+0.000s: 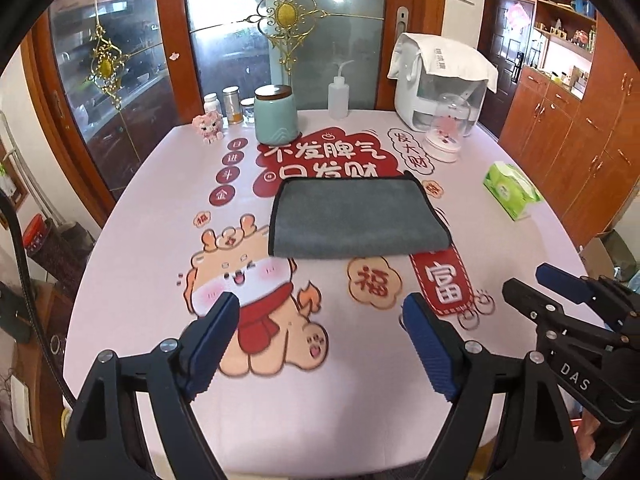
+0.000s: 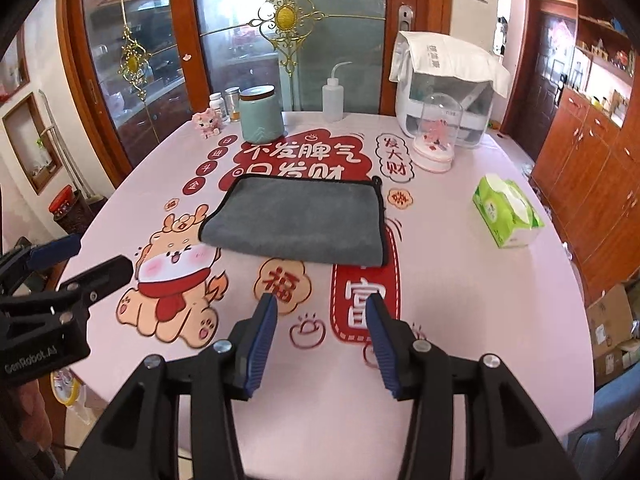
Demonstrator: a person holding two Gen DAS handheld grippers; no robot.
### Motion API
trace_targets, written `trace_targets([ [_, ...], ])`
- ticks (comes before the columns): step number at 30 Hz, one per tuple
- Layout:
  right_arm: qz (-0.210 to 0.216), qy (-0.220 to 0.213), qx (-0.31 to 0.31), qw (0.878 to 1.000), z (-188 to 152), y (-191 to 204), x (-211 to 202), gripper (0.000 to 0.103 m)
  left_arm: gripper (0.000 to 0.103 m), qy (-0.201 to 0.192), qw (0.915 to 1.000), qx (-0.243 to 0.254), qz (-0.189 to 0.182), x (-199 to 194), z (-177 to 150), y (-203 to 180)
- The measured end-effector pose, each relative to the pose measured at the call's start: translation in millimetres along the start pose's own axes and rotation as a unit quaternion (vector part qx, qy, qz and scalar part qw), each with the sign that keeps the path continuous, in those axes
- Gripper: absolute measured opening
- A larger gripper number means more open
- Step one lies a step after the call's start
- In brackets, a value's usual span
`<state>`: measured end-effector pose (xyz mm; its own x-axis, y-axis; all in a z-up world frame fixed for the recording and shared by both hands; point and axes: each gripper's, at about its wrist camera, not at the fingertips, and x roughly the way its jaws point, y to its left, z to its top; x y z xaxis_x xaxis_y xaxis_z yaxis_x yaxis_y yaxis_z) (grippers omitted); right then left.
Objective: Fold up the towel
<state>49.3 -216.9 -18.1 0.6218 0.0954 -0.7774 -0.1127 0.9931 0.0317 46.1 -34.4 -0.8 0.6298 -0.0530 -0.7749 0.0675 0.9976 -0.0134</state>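
A grey towel (image 1: pixel 352 218) with a black hem lies folded flat in the middle of the pink printed table (image 1: pixel 160 208); it also shows in the right wrist view (image 2: pixel 300 218). My left gripper (image 1: pixel 320 312) is open and empty, held above the table well short of the towel's near edge. My right gripper (image 2: pixel 322 308) is open and empty, also short of the towel, on its near right side. The right gripper shows at the right of the left wrist view (image 1: pixel 532 282), and the left gripper at the left of the right wrist view (image 2: pixel 100 256).
At the back of the table stand a teal jar (image 1: pixel 276 114), small bottles (image 1: pixel 230 104), a pink toy (image 1: pixel 208 124), a squeeze bottle (image 1: pixel 338 96), a white appliance (image 1: pixel 440 88) and a glass dome (image 1: pixel 446 132). A green tissue pack (image 1: pixel 512 190) lies at the right. Wooden cabinets (image 1: pixel 580 120) stand right.
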Motion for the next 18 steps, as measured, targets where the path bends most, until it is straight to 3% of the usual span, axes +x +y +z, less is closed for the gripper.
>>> trace_targets([
  [4, -0.005, -0.004, 0.014, 1.000, -8.6, 0.7, -14.7, 0.052, 0.083, -0.005, 0.9999, 0.000, 0.010, -16.3, -9.5, -4.6],
  [9, -0.014, -0.011, 0.011, 1.000, -17.9, 3.9, -30.6, 0.052, 0.089, -0.011, 0.9997, -0.003, 0.020, -34.9, -19.2, -11.2],
  [18, -0.013, -0.021, 0.025, 0.999, -30.8, 0.0, -49.3, 0.052, 0.091, -0.005, 0.9997, -0.009, 0.022, -56.8, -34.8, -28.6],
])
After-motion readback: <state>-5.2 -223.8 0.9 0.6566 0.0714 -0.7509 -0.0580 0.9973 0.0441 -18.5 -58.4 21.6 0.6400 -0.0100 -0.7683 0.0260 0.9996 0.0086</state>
